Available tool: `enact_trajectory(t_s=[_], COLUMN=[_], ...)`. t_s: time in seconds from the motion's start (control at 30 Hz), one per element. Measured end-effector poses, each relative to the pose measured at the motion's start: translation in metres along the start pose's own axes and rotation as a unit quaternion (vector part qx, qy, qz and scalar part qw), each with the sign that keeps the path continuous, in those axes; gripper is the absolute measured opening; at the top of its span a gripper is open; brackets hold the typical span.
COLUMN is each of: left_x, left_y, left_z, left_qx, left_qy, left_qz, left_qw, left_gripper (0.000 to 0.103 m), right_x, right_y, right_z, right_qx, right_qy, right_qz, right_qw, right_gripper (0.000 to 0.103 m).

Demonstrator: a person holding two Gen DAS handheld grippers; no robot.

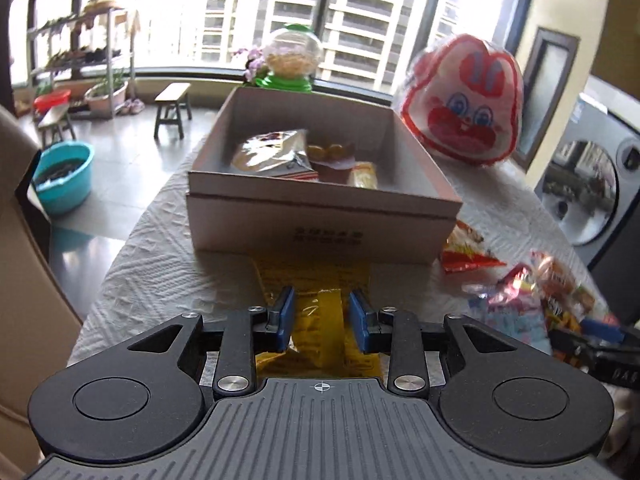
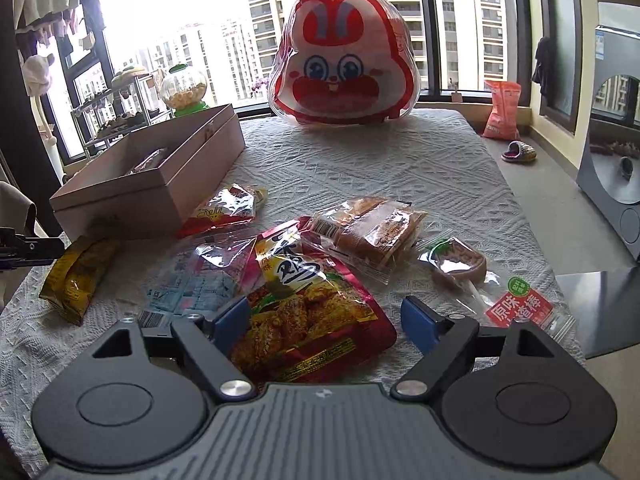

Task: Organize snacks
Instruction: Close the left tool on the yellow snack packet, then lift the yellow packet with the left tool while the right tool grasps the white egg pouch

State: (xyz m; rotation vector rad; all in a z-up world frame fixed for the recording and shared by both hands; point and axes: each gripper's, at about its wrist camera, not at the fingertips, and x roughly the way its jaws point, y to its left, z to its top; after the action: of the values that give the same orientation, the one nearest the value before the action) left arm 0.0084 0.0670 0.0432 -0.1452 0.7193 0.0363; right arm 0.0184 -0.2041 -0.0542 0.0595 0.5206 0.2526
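Left wrist: left gripper (image 1: 319, 316) spread, yellow packet (image 1: 316, 280) between fingertips, box (image 1: 320, 220) ahead. Right gripper (image 2: 326, 320) spread astride red packet (image 2: 312, 312). Crinkly, light, slippery film; pinch mid-body.

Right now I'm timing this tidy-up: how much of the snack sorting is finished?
A few packets already lie in the box. The left tool straddles the yellow packet, open around it, not lifted. The right tool is open around the red packet. Several more packets remain on the tablecloth, so most is left.
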Motion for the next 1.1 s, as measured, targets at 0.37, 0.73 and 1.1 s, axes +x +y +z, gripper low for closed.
enact_trajectory(t_s=[0.37,0.73,1.1], left_x=[0.003,0.011,0.005], left_y=[-0.021,0.007,0.009], left_z=[-0.011,-0.010,-0.020], left_qx=[0.104,0.037,0.001], left_qy=[-0.007,0.008,0.026], left_qz=[-0.015,-0.010,-0.098], left_qw=[0.9944,0.9993,0.9948], left_gripper=[0.059,0.061,0.056], right_x=[0.004,0.008,0.016], right_y=[0.005,0.010,0.015], right_z=[0.001,0.002,0.008], right_qx=[-0.018,-0.036,-0.083], right_qy=[0.011,0.020,0.061], right_qz=[0.000,-0.003,0.008], right_qw=[1.000,0.999,0.995], right_gripper=[0.090,0.095,0.103])
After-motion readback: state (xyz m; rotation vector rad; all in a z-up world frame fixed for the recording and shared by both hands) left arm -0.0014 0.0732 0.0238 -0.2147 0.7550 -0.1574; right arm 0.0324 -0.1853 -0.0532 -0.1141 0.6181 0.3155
